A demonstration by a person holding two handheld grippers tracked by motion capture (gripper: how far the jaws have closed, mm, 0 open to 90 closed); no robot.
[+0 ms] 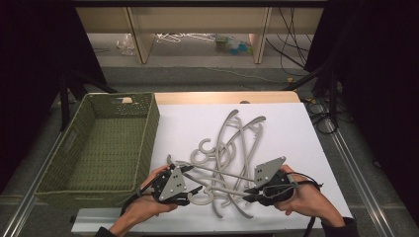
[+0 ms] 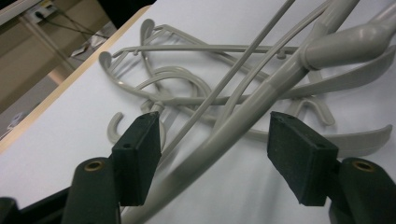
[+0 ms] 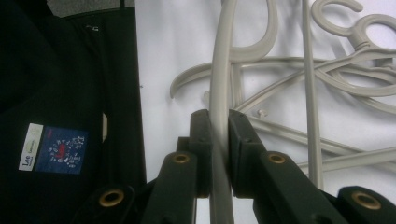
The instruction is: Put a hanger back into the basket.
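Note:
Several grey plastic hangers (image 1: 232, 148) lie tangled on the white table top (image 1: 291, 133). My left gripper (image 1: 191, 180) is at the pile's near left. Its jaws stand apart around a thick hanger arm (image 2: 233, 135) and a thin rod, and the pads (image 2: 137, 158) do not press on either. At the pile's near right, my right gripper (image 1: 252, 190) is shut on the curved arm of a hanger (image 3: 222, 70). That arm runs straight up between the right gripper's (image 3: 218, 128) two pads.
A green woven basket (image 1: 99, 148) stands at the table's left with nothing in it. Beyond the table are a wooden shelf frame (image 1: 141, 39) and cables (image 1: 316, 108) on the floor. Dark cloth with a label (image 3: 56, 149) hangs past the table edge in the right gripper view.

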